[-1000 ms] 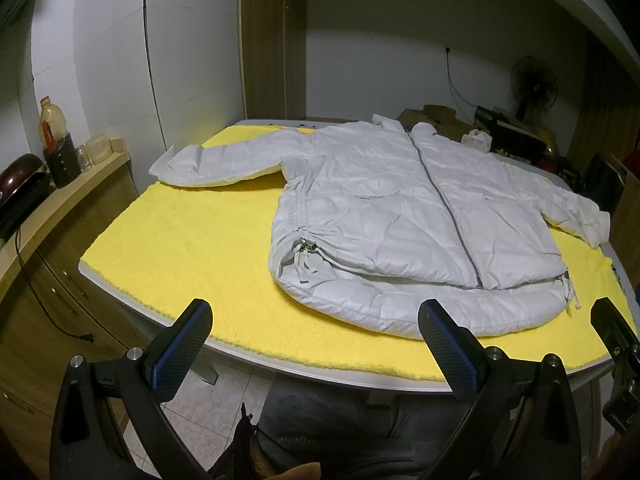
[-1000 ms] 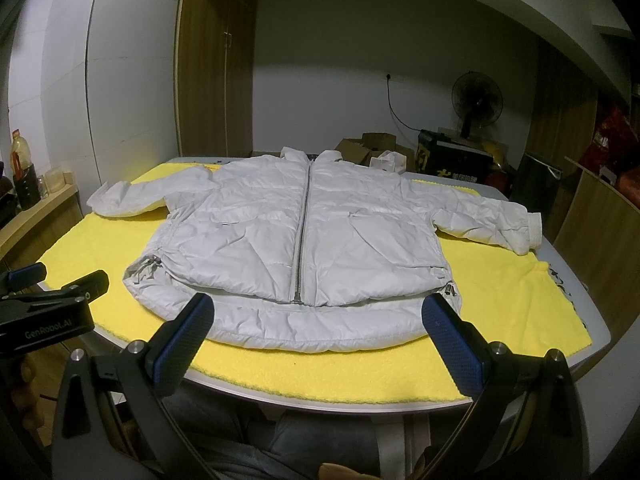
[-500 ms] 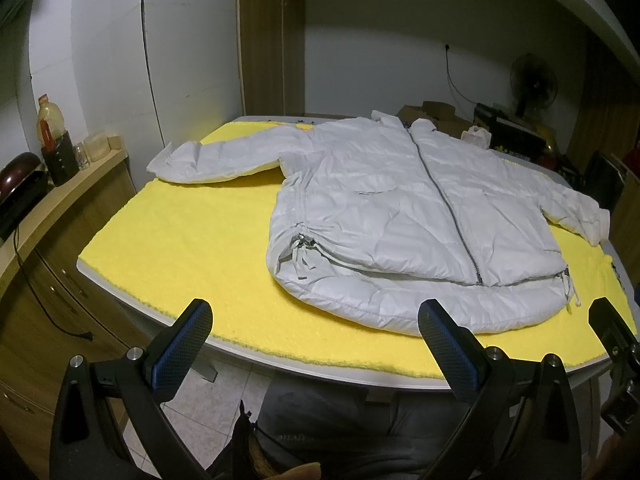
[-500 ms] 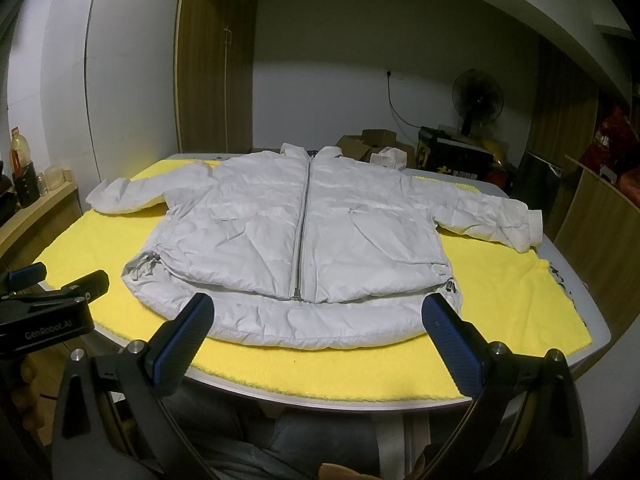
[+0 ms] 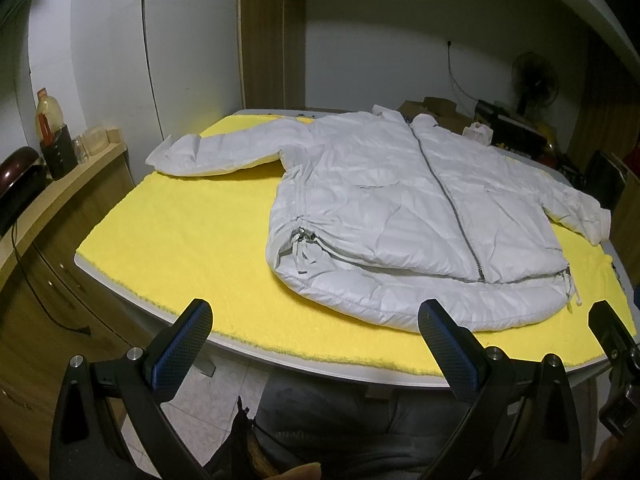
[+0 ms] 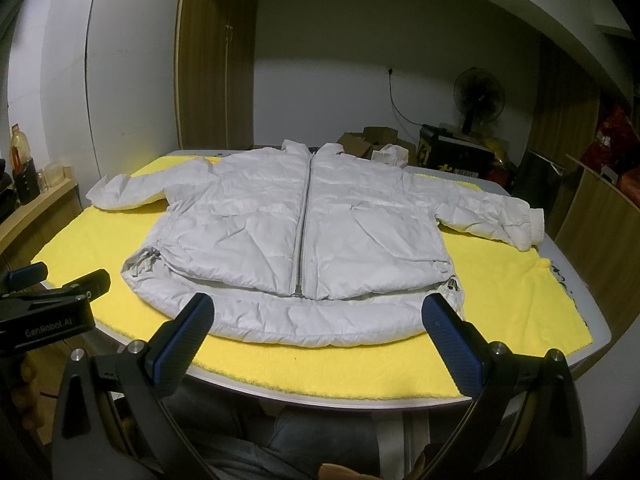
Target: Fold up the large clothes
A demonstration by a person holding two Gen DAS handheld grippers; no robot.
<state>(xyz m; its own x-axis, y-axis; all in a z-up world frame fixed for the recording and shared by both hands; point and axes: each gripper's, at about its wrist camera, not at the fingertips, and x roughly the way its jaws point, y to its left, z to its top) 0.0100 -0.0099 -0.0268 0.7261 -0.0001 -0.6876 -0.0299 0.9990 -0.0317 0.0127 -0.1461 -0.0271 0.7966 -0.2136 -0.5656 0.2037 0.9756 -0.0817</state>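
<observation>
Jacket first: one white quilted puffer jacket [image 6: 304, 240] lies front up across the middle of the frame, zipped by a single grey zipper [image 6: 303, 216], its two sleeves spread to left and right, hem nearest the cameras.

At the bottom of the right wrist view, the right gripper [image 6: 316, 344] holds its two blue-padded fingers [image 6: 182, 344] wide apart, gripping nothing, short of the table edge. At the lower left of that frame the left gripper [image 6: 60, 284] shows side-on, its black body printed "GenRobot.AI". In the left wrist view the left gripper [image 5: 316, 348] is likewise spread and empty, with part of the right gripper showing at the lower right edge.

Under the jacket, a yellow fuzzy cloth [image 5: 192, 248] covers most of a grey rounded table [image 6: 596, 320]. Below the near rim a person's legs in dark trousers [image 5: 340, 420] show.

At the left stands a wooden sideboard [image 5: 52, 248] carrying a bottle with a red label [image 5: 48, 120]; its writing is too small to read. Beyond, at upper centre, are white walls and a wooden door [image 6: 216, 64]; at upper right stand one black pedestal fan [image 6: 478, 96] and some cardboard boxes [image 6: 368, 138].
</observation>
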